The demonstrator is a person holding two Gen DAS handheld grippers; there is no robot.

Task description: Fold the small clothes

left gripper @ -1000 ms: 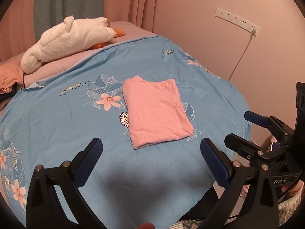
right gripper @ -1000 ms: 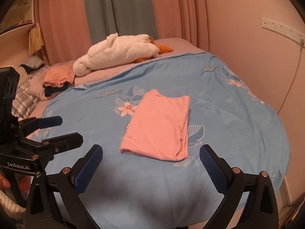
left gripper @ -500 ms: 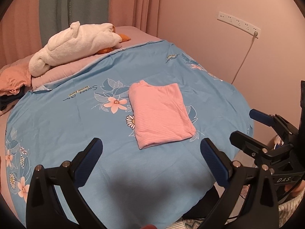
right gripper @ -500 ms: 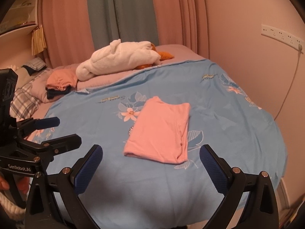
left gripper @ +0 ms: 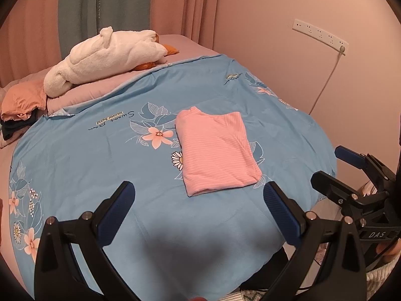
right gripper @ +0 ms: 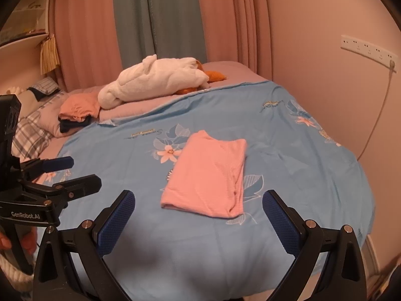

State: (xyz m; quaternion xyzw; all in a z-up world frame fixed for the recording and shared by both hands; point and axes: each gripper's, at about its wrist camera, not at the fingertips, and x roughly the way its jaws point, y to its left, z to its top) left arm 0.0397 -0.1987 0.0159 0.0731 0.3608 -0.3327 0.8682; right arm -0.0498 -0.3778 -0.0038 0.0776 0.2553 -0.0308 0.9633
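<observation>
Two hand-held grippers: left hand-held gripper (left gripper: pixel 198 195) and right hand-held gripper (right gripper: pixel 198 200), both spread wide, nothing held, both hanging over the near edge of the bed (left gripper: pixel 75 165).
Garment: pink top (left gripper: pixel 215 150) lies flat on the blue floral cover, ahead of both hand-held grippers, apart from the fingertips, slightly right of centre from the left one, roughly centred from the right one.
Fold state: compact rectangle, edges fairly square, sleeves not showing; doubled edge on the side nearest the wall.
Progress: looks done for this piece, judging by shape; neither tool touches it.
Left to do: maybe move it to a pile; cannot tell if more unfolded items wait.
Other cloth: small stack (right gripper: pixel 77 113) of orange and dark pieces far ahead-left of the right hand-held gripper, looks loosely folded; white plush (left gripper: pixel 107 57) on the far bedding.
Cross view: each hand-held gripper shows in the other's camera, side by side, well apart.
Risk: low; nudging the cover could wrinkle the fold.
</observation>
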